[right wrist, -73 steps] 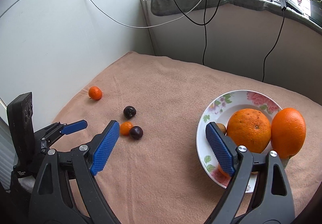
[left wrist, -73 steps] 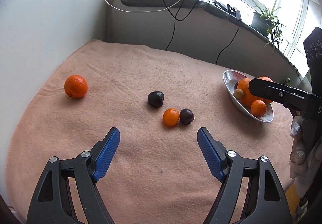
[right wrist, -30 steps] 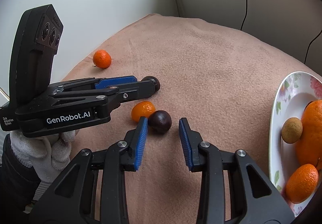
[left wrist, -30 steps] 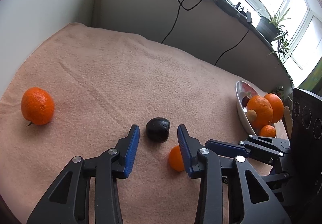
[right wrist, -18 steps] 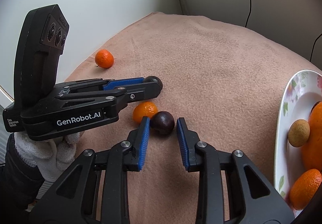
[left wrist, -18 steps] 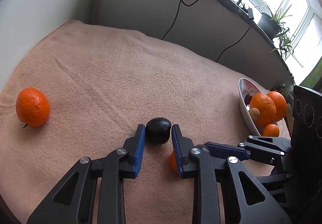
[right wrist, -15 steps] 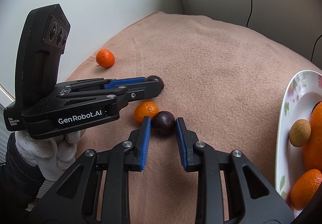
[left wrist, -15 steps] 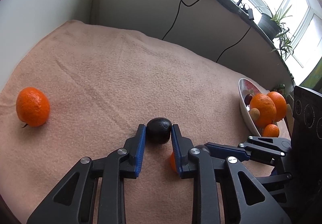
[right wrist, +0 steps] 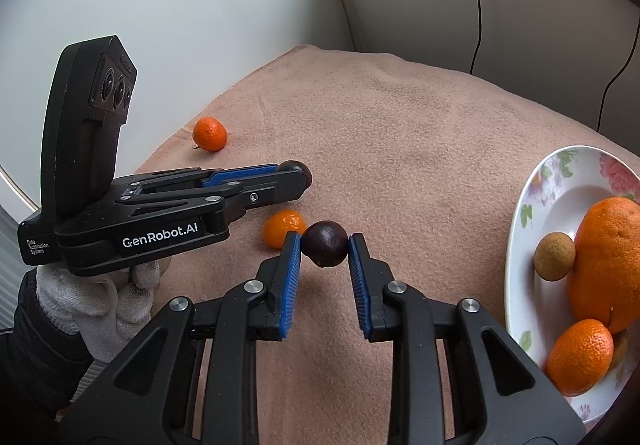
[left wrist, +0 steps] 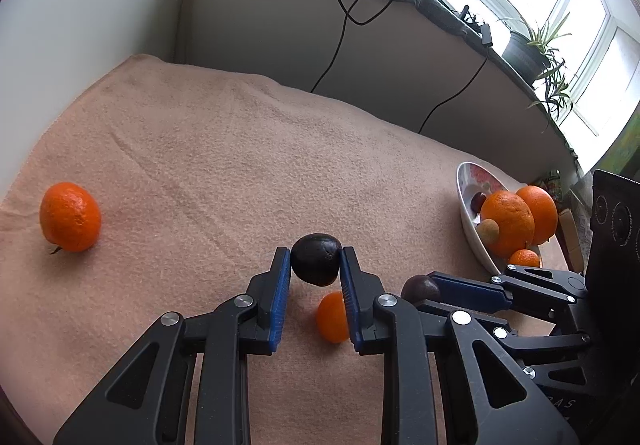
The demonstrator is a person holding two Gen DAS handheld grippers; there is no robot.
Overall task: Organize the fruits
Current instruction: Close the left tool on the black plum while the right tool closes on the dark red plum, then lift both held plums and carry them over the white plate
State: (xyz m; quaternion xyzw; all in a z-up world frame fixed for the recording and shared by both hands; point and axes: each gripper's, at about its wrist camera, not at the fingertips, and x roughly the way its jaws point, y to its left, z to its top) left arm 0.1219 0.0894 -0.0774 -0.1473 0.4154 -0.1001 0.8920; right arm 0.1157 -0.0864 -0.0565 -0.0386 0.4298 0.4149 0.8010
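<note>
The left tool (left wrist: 315, 265) pinches a dark plum (left wrist: 316, 259) between its blue pads, and the right tool (right wrist: 325, 245) pinches a second dark plum (right wrist: 325, 243) in the same way; both sets of jaws have just closed onto the fruit. Both plums look to sit at or just above the towel (left wrist: 240, 165) that covers the surface, so I judge neither is properly lifted yet. A gloved hand (right wrist: 100, 297) holds the left tool.

Between the two tools, just beside the right one's plum, lies a small mandarin (right wrist: 280, 233), loose on the towel. Well apart to the left, near the towel's edge, lies another mandarin (left wrist: 70, 217), also untouched.

On the right stands a flowered plate (right wrist: 520, 225) that already holds a big orange (right wrist: 608, 265), a small mandarin (right wrist: 580, 357) and a small brown round fruit (right wrist: 555, 256). The left wrist view shows a second big orange (left wrist: 540, 207) behind the first and a dark fruit (left wrist: 478, 201) deeper in the plate.

As a judgement, the task is well past half: most fruit is on the plate, two plums are gripped and need carrying over, and two mandarins are left on the towel
</note>
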